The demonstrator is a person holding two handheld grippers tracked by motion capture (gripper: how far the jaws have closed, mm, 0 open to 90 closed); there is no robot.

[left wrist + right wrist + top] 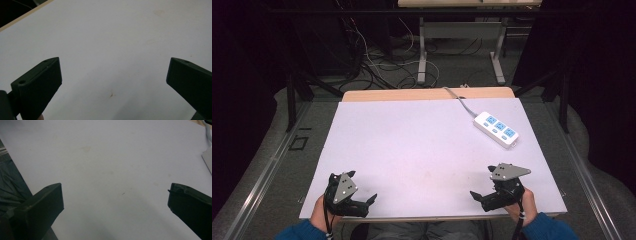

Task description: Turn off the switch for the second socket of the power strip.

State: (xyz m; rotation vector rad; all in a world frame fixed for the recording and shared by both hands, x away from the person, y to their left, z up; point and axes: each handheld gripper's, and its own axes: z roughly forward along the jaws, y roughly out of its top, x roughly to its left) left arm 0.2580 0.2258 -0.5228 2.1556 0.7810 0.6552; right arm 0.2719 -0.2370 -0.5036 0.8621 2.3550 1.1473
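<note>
Power strip: a white power strip [496, 129] with three blue socket faces is lying flat on the worktop, well ahead of the right jaws and slightly to their outer side; nothing is touching it.
Strip cable: its pale cable [460, 101] is running off from the far end toward the back edge of the worktop, away from both pairs of jaws.
Right gripper: the right gripper [484, 184] is hovering low near the front edge, jaws spread wide and holding nothing; in the right gripper view bare worktop is lying between them.
Left gripper: the left gripper [362, 187] is sitting far across from the strip, jaws likewise spread wide with nothing between them.
Worktop: the white worktop [412, 145] is lying bare in front of both pairs of jaws.
Step in hand: by my reading, both hands are waiting at a start pose, with no approach under way yet.
Next move: the right gripper is the nearer one, so it is likely needing to travel forward and outward until the strip's narrow width is lying between its jaws, then close across the body rather than the cable.
</note>
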